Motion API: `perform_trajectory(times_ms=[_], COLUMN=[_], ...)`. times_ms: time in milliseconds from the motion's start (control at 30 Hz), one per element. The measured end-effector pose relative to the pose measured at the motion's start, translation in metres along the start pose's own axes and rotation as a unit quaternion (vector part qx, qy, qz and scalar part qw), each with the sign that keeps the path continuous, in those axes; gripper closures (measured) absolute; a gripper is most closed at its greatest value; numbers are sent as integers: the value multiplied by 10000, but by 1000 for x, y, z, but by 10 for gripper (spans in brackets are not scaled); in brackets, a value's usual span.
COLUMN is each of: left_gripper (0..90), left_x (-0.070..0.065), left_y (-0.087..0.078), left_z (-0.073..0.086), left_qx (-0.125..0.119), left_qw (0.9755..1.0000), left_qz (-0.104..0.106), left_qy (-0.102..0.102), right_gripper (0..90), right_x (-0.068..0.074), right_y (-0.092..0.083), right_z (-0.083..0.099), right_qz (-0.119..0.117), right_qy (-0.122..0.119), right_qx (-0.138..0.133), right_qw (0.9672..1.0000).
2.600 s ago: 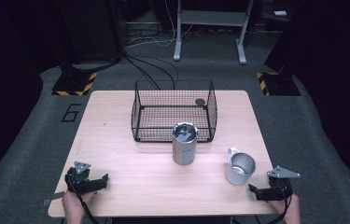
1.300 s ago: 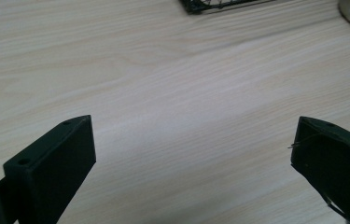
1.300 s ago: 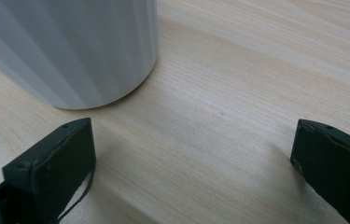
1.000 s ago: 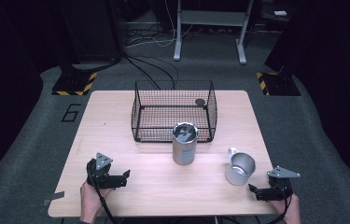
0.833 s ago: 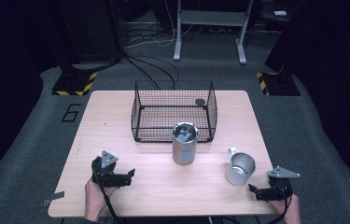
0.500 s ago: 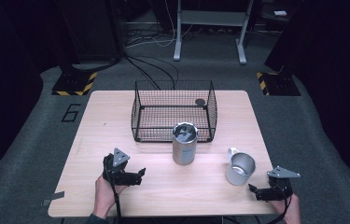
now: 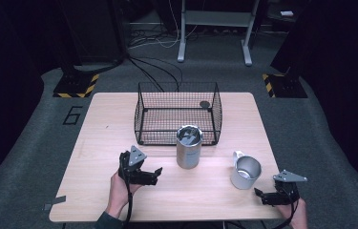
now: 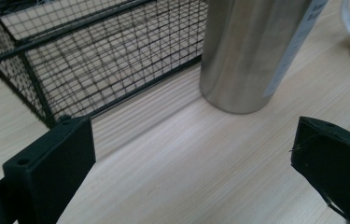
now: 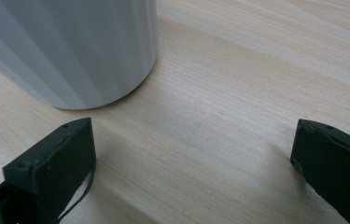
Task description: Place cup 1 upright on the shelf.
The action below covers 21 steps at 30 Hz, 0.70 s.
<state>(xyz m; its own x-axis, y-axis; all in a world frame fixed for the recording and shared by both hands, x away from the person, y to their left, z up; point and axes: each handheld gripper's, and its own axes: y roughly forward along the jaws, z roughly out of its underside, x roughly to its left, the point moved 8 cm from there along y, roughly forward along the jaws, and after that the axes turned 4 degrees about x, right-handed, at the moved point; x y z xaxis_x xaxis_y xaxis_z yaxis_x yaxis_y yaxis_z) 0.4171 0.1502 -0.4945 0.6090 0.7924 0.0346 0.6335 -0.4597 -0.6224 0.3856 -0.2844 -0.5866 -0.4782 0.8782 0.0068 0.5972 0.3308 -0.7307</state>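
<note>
The steel canister [image 7: 188, 146] stands upright on the table [image 7: 95, 124], just in front of the front wall of the black wire basket [image 7: 176, 113], near that wall's right half. Its open top shows in the high view; in the left gripper view its brushed side [image 8: 252, 46] carries a pale label strip along the right edge, and its base sits flat on the wood close to the basket's lower rail [image 8: 116, 70], with a narrow gap between them.

The left gripper [image 7: 153, 174] lies low over the table to the left of the canister, near it but apart, pointing toward it. Its jaws stand wide open with nothing between them; bare wood shows in the gap, and the canister lies ahead beyond the jaw tips. The person's left hand [image 7: 117, 188] grips it from the near edge.

To the right of the canister, well apart, a metal mug [image 7: 245, 171] stands upright with its pale handle turned toward the far left. The right gripper [image 7: 260, 194] rests near the table's front right corner, just beside the mug's near right side. Its jaws are also spread wide and hold nothing; in the right gripper view the mug's pale wall [image 9: 70, 46] rises ahead of the left jaw, not touching it.

A small dark disc [image 7: 205, 104] lies inside the basket by its far right corner
</note>
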Motion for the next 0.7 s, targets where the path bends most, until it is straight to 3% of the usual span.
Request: perform_trajectory(times_ms=[267, 700], left_gripper=[0, 0], left_x=[-18, -28], left_y=[7, 18], left_z=[-23, -55], left_qx=[-167, -499], left_qw=[9990, 9967], left_qz=[262, 570], left_qy=[311, 306], right_gripper=[0, 0], right_x=[0, 0], right_y=[0, 0], right_z=[0, 0], right_qz=[1, 1], right_qy=[3, 0], right_qx=[1, -1], right_qw=[10000, 10000])
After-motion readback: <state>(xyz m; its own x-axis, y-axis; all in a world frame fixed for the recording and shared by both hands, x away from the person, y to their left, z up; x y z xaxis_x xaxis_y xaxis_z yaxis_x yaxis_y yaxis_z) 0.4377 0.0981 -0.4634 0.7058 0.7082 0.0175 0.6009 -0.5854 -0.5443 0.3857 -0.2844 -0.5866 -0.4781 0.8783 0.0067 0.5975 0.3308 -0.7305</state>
